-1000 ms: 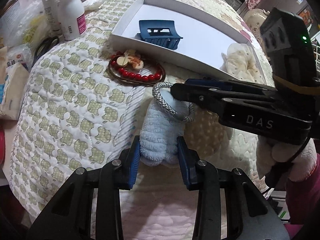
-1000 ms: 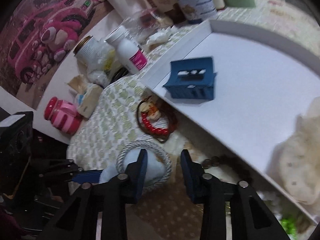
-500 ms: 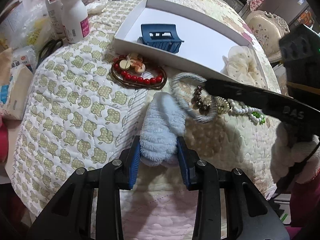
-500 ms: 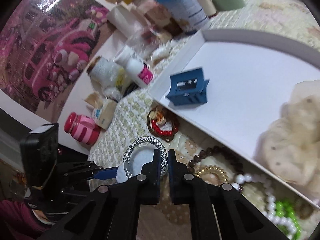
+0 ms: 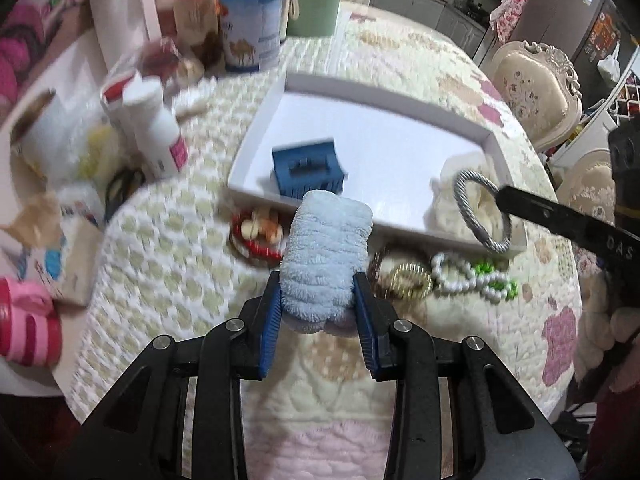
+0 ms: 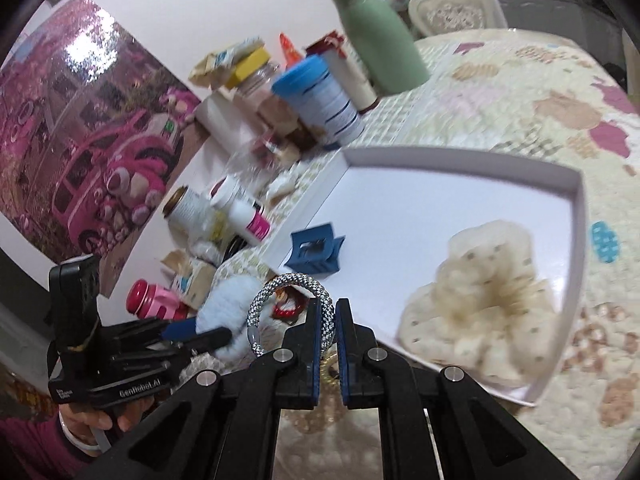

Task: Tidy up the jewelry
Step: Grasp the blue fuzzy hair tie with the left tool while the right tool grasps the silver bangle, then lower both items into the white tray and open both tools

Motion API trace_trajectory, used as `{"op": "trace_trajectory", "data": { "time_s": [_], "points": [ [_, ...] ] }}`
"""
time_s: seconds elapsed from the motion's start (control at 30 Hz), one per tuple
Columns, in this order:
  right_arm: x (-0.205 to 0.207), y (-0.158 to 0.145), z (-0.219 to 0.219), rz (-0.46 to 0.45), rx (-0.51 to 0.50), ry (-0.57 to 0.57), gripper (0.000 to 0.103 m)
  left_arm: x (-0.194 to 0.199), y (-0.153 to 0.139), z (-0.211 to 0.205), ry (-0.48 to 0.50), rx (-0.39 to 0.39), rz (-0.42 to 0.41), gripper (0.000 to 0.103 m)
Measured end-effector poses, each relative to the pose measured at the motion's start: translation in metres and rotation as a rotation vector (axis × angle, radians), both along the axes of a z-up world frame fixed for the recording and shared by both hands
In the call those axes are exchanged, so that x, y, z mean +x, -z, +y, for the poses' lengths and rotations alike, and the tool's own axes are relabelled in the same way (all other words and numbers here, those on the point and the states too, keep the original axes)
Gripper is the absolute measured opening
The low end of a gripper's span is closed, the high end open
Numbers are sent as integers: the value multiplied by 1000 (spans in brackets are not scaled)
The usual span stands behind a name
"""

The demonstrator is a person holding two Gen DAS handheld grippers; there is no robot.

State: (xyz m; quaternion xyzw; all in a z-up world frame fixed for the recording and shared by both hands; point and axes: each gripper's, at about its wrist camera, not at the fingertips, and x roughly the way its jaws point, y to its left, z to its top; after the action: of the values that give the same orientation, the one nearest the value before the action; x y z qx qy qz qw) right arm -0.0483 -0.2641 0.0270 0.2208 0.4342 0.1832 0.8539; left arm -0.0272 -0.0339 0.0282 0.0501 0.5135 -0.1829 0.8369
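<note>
Carrying seems to be the step in hand: the right tool (image 6: 329,322) has its jaws pinched tight on the silver braided bangle (image 6: 294,304), which hangs in the air over the near right corner of the white tray (image 5: 384,92), above the cream scrunchie (image 5: 466,200); the left tool (image 5: 317,304) grips the light blue fluffy roll (image 5: 326,256), lifted over the quilted desk (image 5: 168,256) just before the tray. Next, I judge, the bangle must go lower over a free part of the tray floor, between the scrunchie and the blue hair claw (image 5: 306,168), before the jaws let go; the bead bracelets (image 5: 474,272) wait on the desk beside the tray.
</note>
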Motion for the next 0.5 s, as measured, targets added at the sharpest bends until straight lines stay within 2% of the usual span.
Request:
{"op": "trace_trajectory", "data": {
  "time_s": [0.2,0.5],
  "points": [
    [-7,-20,-17,-41,-25,45,6,11,-19,-17,20,36,-83,33],
    [-7,-34,-30,-64,-62,92,6,28,-32,-34,36,46,-127,33]
  ]
}}
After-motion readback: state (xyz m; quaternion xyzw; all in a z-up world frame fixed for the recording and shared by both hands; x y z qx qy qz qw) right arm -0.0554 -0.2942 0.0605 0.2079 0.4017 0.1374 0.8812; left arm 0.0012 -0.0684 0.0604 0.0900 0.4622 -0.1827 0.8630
